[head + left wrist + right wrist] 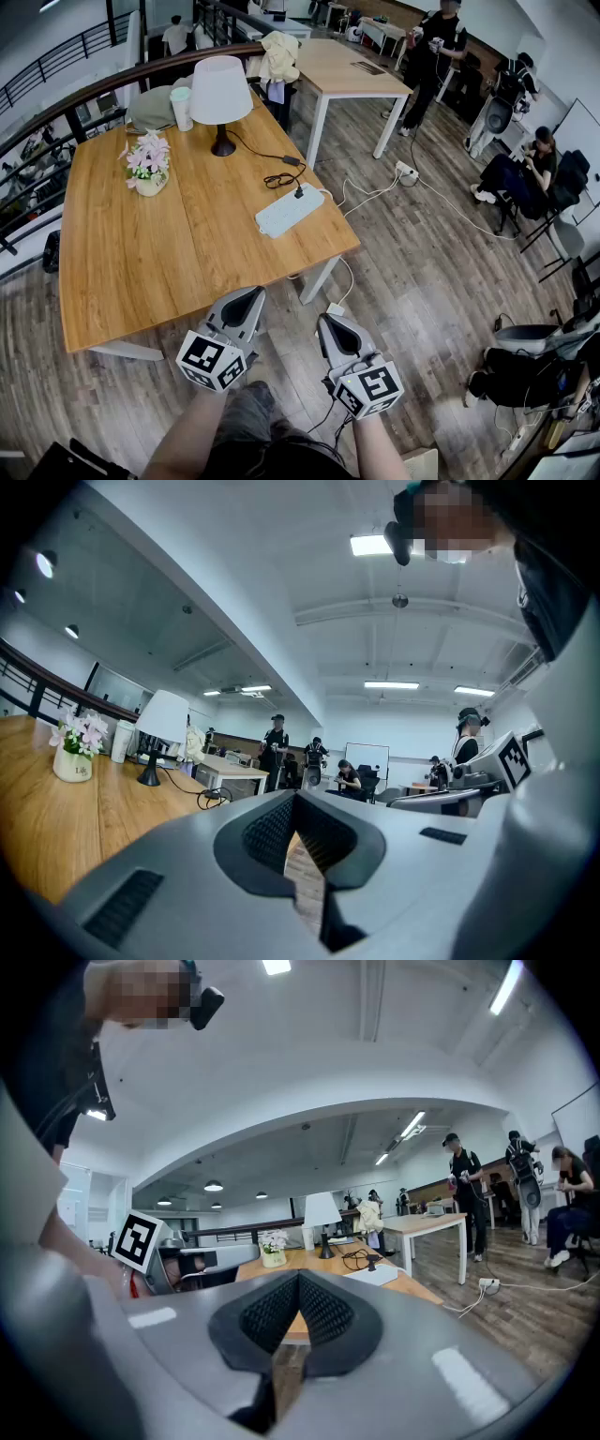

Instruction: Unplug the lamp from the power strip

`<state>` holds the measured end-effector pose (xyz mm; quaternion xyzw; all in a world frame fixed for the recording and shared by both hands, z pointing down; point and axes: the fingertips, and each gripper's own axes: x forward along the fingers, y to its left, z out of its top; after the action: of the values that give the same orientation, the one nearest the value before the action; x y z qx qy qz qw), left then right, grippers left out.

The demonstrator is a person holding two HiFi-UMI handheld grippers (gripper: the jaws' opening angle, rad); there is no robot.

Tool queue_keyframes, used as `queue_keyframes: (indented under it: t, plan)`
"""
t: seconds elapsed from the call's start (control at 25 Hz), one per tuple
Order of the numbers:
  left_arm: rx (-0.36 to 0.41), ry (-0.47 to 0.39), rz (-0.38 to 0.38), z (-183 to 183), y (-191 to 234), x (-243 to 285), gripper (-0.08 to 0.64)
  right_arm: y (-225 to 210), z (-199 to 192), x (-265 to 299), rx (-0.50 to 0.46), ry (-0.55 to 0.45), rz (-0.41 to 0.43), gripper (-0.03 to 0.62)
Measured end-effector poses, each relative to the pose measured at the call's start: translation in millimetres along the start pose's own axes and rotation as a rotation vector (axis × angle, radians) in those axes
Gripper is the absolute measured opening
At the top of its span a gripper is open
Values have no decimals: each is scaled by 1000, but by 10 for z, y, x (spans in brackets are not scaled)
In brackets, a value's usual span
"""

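The lamp, with a white shade and a dark base, stands at the table's far side. Its black cord runs in a loose bundle to a black plug that sits in the white power strip near the table's right edge. Both grippers hover off the table's near edge, over the floor. My left gripper is shut with nothing in it, and my right gripper is shut and empty too. The right gripper view shows the lamp and the power strip beyond the shut jaws. In the left gripper view the lamp is far off to the left.
A pot of pink flowers and a white cup stand on the wooden table. A second table is behind it, with another power strip and cables on the floor. Several people and chairs are at the right, and a railing runs along the left.
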<state>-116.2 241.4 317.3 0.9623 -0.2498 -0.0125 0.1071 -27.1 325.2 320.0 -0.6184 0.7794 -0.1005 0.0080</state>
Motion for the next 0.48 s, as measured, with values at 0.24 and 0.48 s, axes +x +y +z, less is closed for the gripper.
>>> queue_keyframes:
  t: [0.24,0.48]
  plan:
    - [0,-10,-12,74,455,368,-3,-259,132,519,-53,-28,-92,8]
    - [7,10,-32,29,782,518,-3,-384,96,911,-50,0,-145,8]
